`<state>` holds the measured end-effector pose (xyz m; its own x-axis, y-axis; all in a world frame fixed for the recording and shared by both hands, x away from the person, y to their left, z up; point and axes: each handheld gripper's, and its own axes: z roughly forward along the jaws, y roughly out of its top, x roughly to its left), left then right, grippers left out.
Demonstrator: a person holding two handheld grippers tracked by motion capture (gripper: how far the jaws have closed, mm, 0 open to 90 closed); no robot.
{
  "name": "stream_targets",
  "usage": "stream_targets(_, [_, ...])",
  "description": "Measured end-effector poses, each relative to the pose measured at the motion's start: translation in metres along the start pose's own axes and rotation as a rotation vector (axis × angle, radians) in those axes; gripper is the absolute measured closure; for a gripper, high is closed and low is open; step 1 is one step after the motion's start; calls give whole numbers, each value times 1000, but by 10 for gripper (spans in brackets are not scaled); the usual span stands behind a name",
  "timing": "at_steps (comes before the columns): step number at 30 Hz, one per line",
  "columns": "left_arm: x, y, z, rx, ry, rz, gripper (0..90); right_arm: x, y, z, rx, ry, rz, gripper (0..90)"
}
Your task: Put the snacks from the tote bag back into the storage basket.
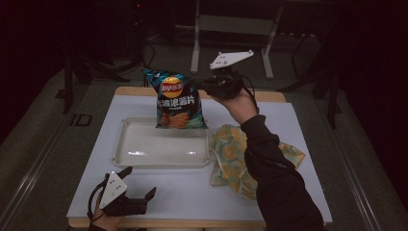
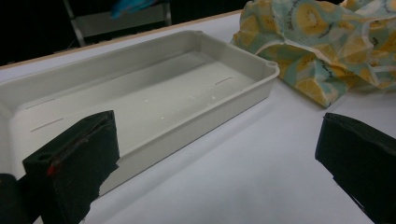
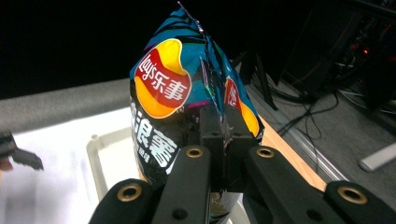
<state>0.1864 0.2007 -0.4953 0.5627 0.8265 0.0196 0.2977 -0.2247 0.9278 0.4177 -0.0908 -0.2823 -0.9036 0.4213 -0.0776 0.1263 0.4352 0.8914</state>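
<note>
The chip bag (image 1: 177,100) hangs upright over the far edge of the tray (image 1: 139,156), its long axis running top to bottom, the sealed top uppermost and the lower end down at the tray's far rim; whether that end touches the tray cannot be told. Its printed front, with the red and yellow logo near the top, faces the person's side of the tabletop (image 1: 192,192) in the high view. The right gripper (image 1: 204,86) has it by the upper right edge: in the right gripper view the two black jaws are pressed together on a crease of the bag (image 3: 187,102), with the foil pinched flat between them and the bag rising above the jaws. The hand holding this gripper (image 1: 238,103) is raised above the far part of the tabletop, and a dark sleeve (image 1: 274,173) runs back from it toward the bottom of the view. The tray is pale, shallow and rectangular, lying with its long side across the tabletop, and its inside (image 2: 140,93) is bare. Just to the right of the tray lies a crumpled cloth (image 1: 231,154) printed with yellow citrus slices on pale green, its edge (image 2: 308,56) close to the tray's corner. The left gripper (image 1: 130,185) rests low at the near left edge of the tabletop, jaws spread wide and holding nothing.
</note>
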Motion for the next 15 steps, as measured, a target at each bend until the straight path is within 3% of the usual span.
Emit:
stream_targets(8, [0, 0, 0, 2, -2, 5, 2, 14, -11, 24, -72, 30, 61, 898])
stream_targets(15, [0, 0, 0, 2, -2, 7, 2, 26, -29, 52, -53, 76, 83, 898])
